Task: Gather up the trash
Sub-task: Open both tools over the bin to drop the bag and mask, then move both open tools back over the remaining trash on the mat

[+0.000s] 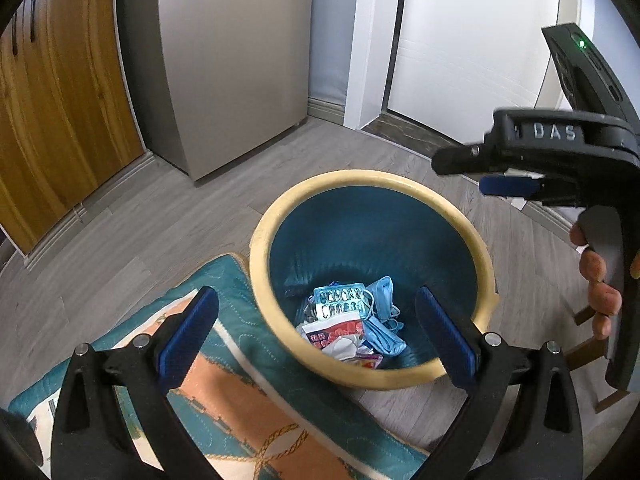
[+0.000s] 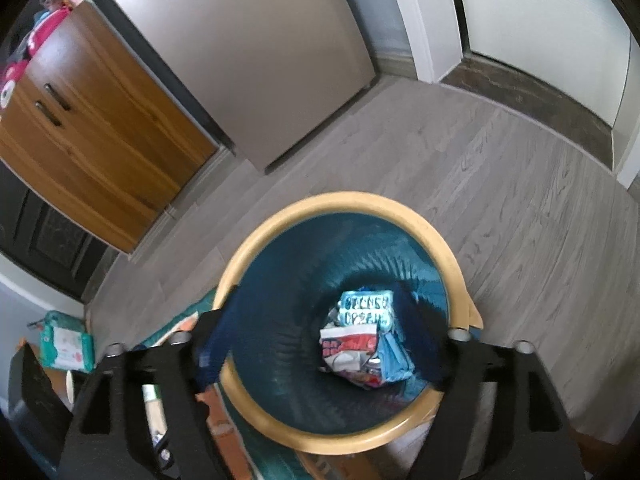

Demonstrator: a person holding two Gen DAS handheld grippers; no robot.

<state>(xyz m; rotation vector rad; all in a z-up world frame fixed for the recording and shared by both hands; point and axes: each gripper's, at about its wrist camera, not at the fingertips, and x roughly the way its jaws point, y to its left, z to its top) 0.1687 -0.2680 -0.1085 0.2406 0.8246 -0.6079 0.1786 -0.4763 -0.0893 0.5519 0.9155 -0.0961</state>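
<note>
Much bare grey floor fills the upper right of both views, edged by a steel fridge and wooden cabinet at upper left. One bin, cream-rimmed, sits at lower centre touching a teal mat. Trash lies at its bottom. Left gripper and right gripper fingers are spread wide and empty above it.

Grey wood-look floor. Wooden cabinet with two dark handles at left, steel fridge just beside it. White door in a white frame, dark threshold strip below. Teal and orange quilted mat on the floor. Pack of wipes far left. Pink items on top of the cabinet, blurred.
</note>
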